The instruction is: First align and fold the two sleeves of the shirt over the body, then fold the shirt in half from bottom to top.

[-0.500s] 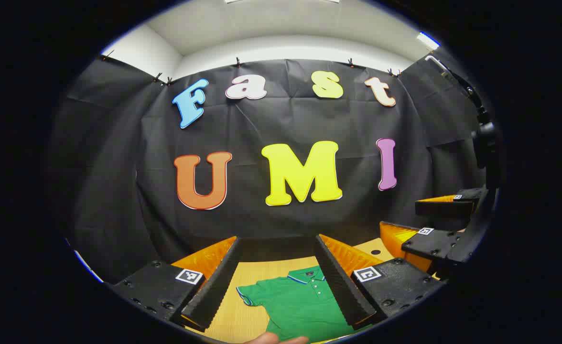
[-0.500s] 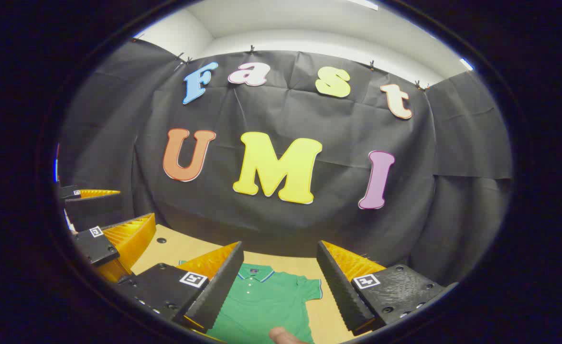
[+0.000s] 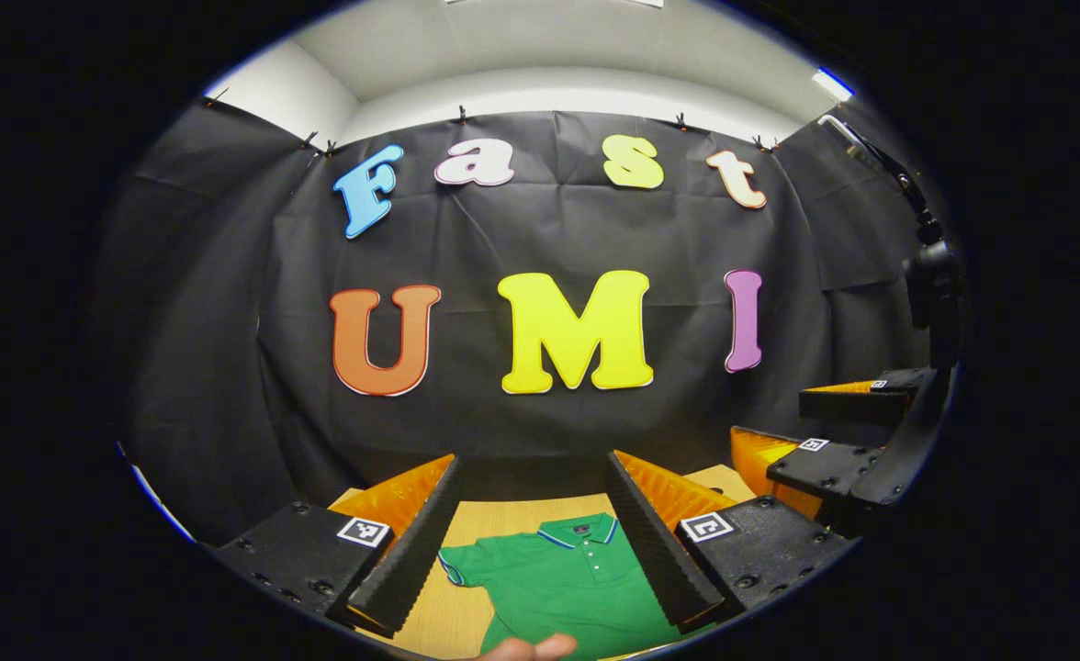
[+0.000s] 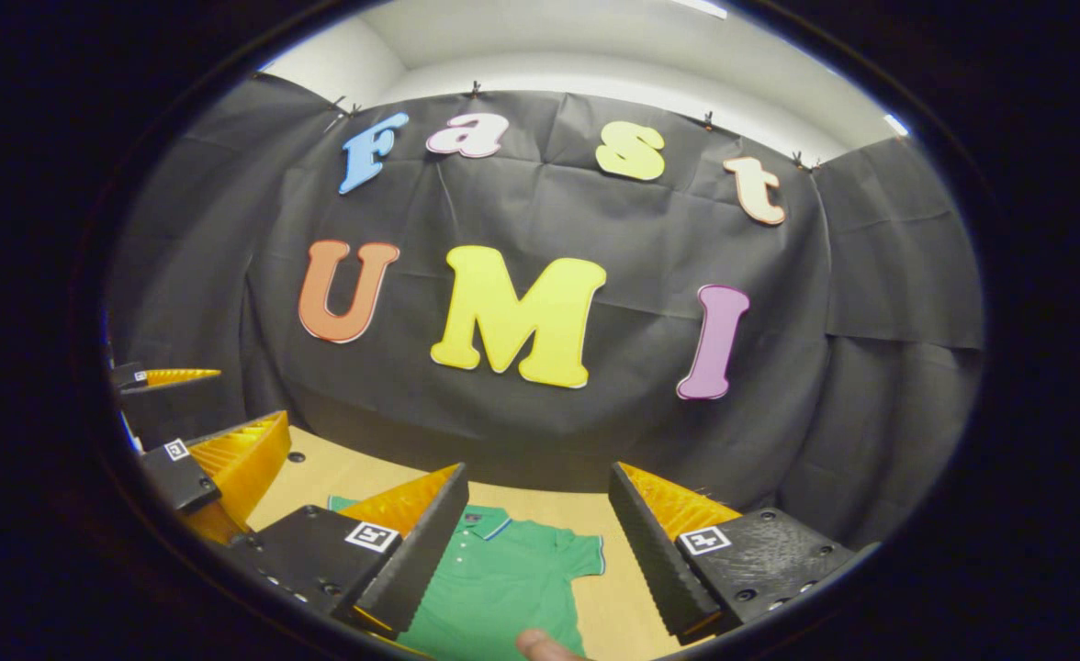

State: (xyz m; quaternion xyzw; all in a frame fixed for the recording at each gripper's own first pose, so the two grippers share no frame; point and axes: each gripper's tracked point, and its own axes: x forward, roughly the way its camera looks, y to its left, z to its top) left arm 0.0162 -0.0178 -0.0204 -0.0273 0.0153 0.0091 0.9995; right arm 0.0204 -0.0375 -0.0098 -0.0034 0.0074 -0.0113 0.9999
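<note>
A green polo shirt (image 3: 563, 578) lies flat on the wooden table (image 3: 494, 519), collar toward the booth wall, one short sleeve spread out to its left. My left gripper (image 3: 533, 514) hangs open well above it with nothing between its fingers. In the right gripper view the same green polo shirt (image 4: 503, 578) lies below my right gripper (image 4: 535, 519), which is open and holds nothing. The right gripper (image 3: 825, 441) also appears at the right of the left gripper view, and the left gripper (image 4: 200, 431) at the left of the right gripper view.
A fingertip (image 3: 531, 648) pokes in at the bottom edge of the left gripper view, and another fingertip (image 4: 540, 643) in the right gripper view. The table (image 4: 338, 473) has a small dark hole (image 4: 296, 456) near its far left. The black cloth wall stands just behind the table.
Both views have shifted slightly: the shirt sits a little further left in each, so both grippers have drifted a bit. The jaws stay wide apart.
</note>
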